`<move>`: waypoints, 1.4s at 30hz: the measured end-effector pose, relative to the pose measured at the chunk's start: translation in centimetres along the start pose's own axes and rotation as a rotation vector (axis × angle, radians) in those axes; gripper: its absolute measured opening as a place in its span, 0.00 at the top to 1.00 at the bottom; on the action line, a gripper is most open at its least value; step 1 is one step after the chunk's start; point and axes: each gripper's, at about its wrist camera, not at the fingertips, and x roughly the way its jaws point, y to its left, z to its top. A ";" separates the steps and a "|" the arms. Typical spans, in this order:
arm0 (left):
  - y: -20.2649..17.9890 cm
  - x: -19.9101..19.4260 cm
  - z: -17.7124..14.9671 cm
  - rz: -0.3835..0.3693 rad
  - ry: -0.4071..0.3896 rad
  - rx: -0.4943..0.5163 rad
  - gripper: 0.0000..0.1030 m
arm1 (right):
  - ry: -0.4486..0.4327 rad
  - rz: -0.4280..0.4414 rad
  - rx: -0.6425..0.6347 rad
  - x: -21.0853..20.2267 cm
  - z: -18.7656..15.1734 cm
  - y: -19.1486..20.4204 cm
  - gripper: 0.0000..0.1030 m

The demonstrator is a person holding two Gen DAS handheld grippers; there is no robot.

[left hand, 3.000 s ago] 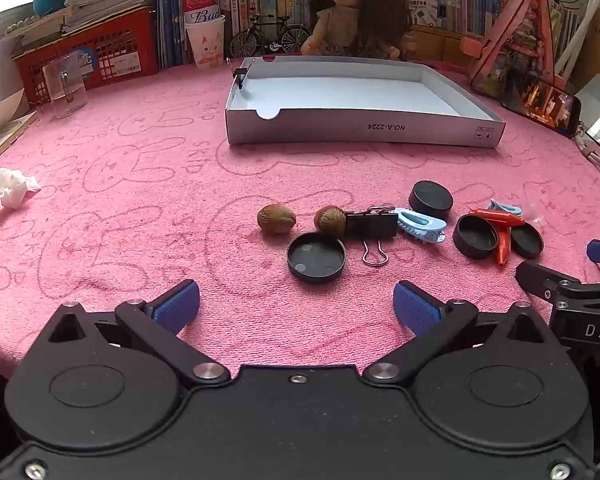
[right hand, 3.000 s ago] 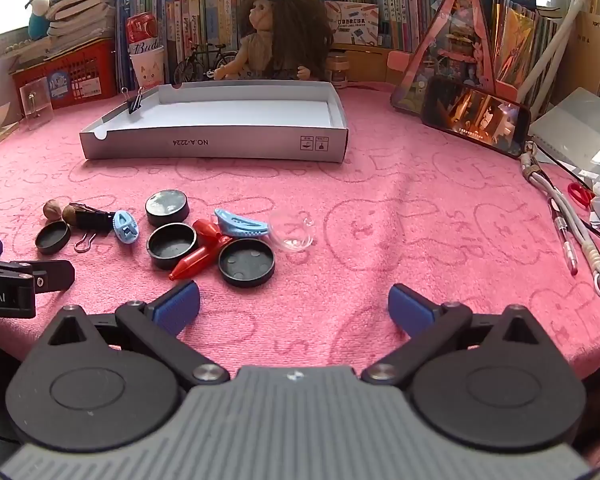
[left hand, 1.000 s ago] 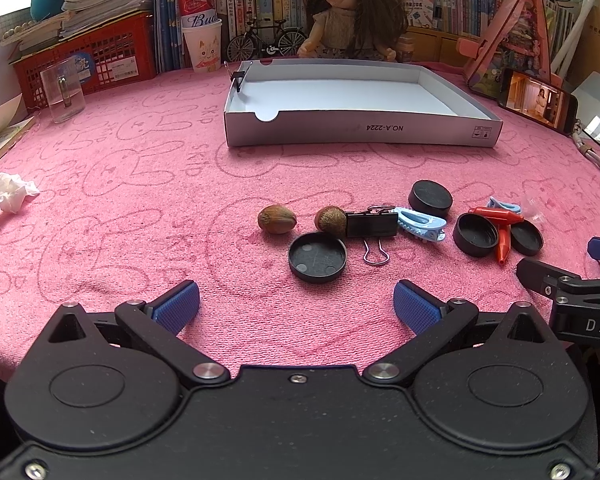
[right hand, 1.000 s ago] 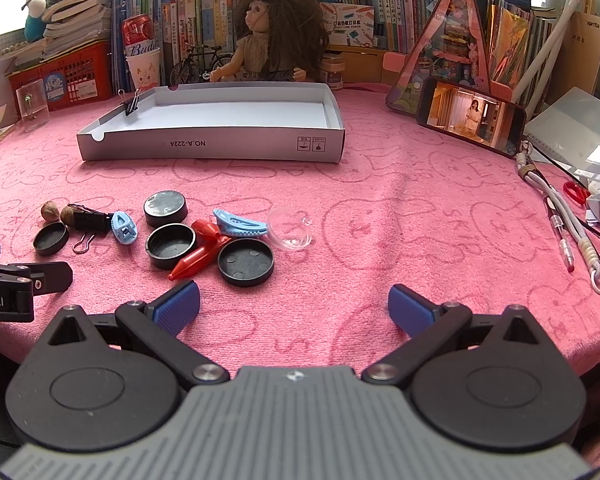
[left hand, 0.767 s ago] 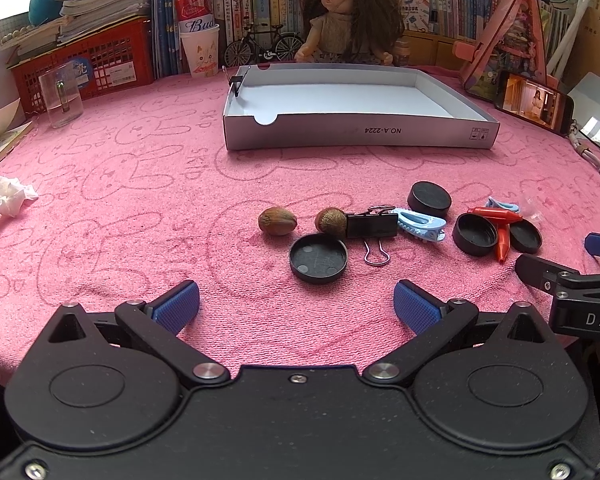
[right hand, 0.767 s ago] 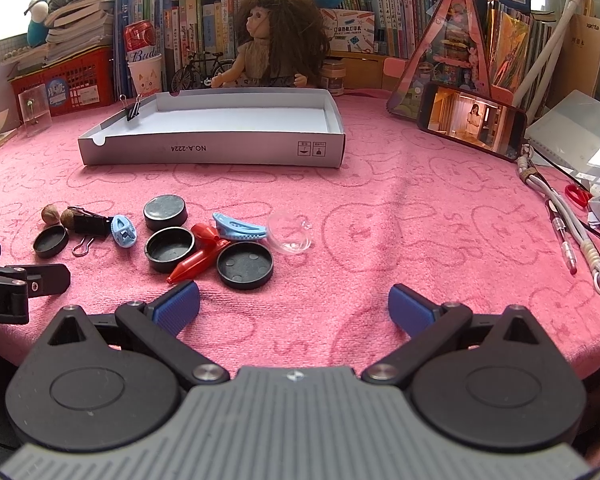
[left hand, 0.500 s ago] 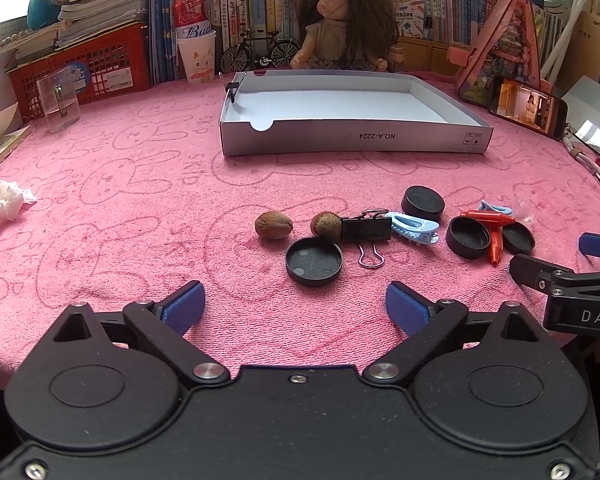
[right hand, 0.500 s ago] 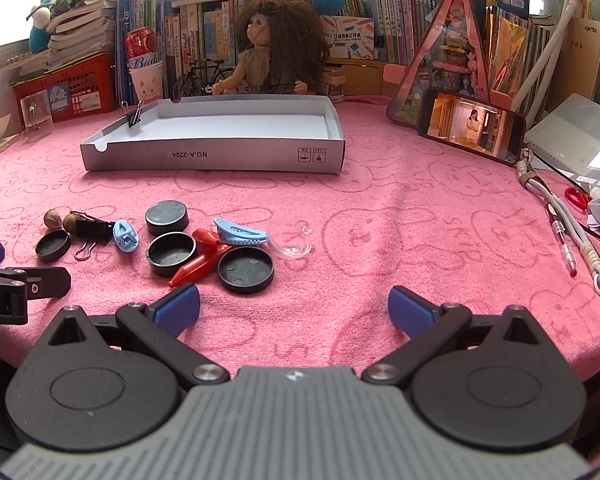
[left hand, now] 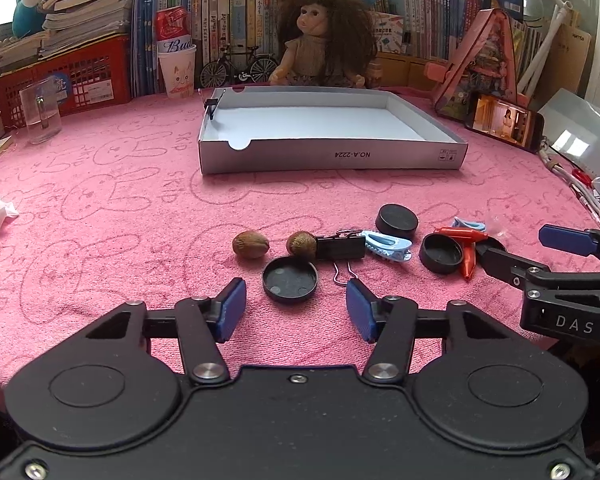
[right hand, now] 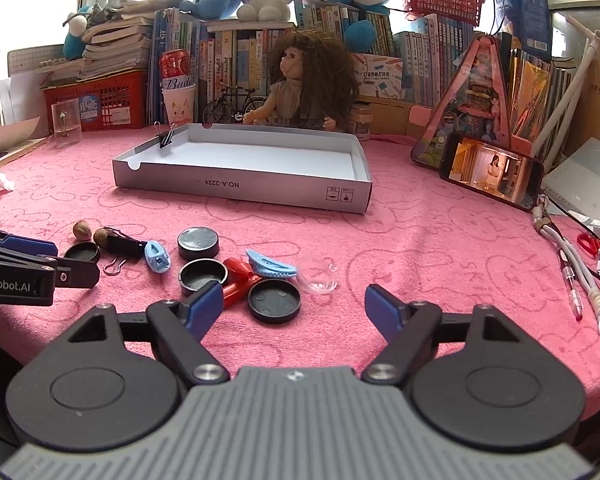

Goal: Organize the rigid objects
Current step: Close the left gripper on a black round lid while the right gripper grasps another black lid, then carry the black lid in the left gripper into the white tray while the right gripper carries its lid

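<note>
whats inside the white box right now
The box shows only bare white floor, with a binder clip on its left wall. The strip behind its near wall is hidden.

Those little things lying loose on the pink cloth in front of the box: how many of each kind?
Black round lids: 4
Nuts: 2
Blue hair clips: 2
Black binder clip: 1
Red clip: 1
Clear plastic piece: 1
Total: 11

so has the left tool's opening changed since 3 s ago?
Yes. The left tool has narrowed, its pads now flanking the black cap more closely.
</note>
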 end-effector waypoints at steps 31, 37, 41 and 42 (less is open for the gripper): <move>-0.3 -1.0 1.1 -0.030 -0.066 -0.007 0.71 | -0.011 0.075 0.051 -0.2 1.0 -0.1 0.65; -0.1 -0.7 2.2 -0.033 -0.073 -0.033 0.71 | -0.042 0.083 0.054 0.0 2.1 -0.1 0.65; 0.4 -0.3 3.4 -0.045 -0.076 -0.066 0.71 | -0.039 0.115 0.114 0.7 3.0 -0.7 0.65; 0.4 -0.1 3.8 -0.046 -0.080 -0.073 0.71 | -0.037 0.125 0.138 1.0 3.2 -1.0 0.65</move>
